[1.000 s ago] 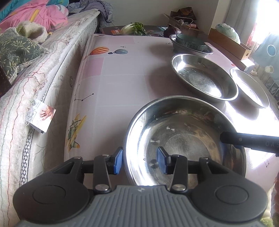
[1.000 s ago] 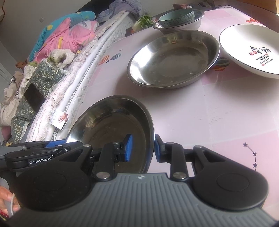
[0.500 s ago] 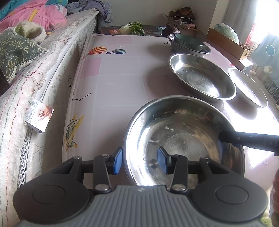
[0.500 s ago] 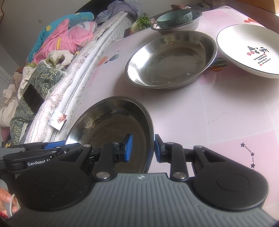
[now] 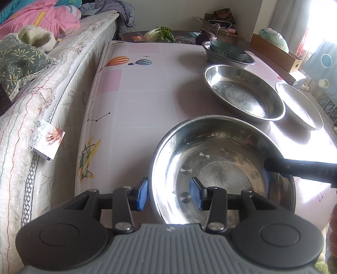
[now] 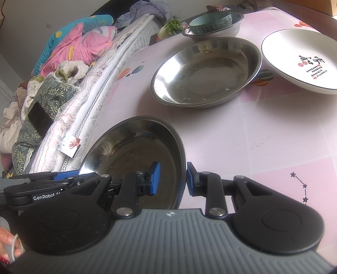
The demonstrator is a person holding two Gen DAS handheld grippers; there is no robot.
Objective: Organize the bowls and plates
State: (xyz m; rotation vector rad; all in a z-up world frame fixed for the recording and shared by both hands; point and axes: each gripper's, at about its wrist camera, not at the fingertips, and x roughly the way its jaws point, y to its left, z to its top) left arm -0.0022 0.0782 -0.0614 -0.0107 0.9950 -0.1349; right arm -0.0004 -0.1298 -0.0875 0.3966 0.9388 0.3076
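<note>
- Steel basin [image 5: 221,168], near table [image 5: 147,94] edge: your left gripper [image 5: 169,194] and right gripper [image 6: 170,179] each pinch opposite rims.
- Thin slick rims: uneven lifting could tilt it free, clattering onto second steel basin [image 6: 206,71] or white plate [image 6: 301,61].

A table [image 5: 147,101] under a pink-and-white checked cloth printed with hot-air balloons fills the middle of both views; on it, toward the upper right, a wide steel basin [image 5: 244,92]; just beyond it a steel bowl [image 6: 236,26] carrying a teal bowl [image 6: 210,19]; at the right edge, a white plate [image 6: 299,61] with dark lettering.
</note>
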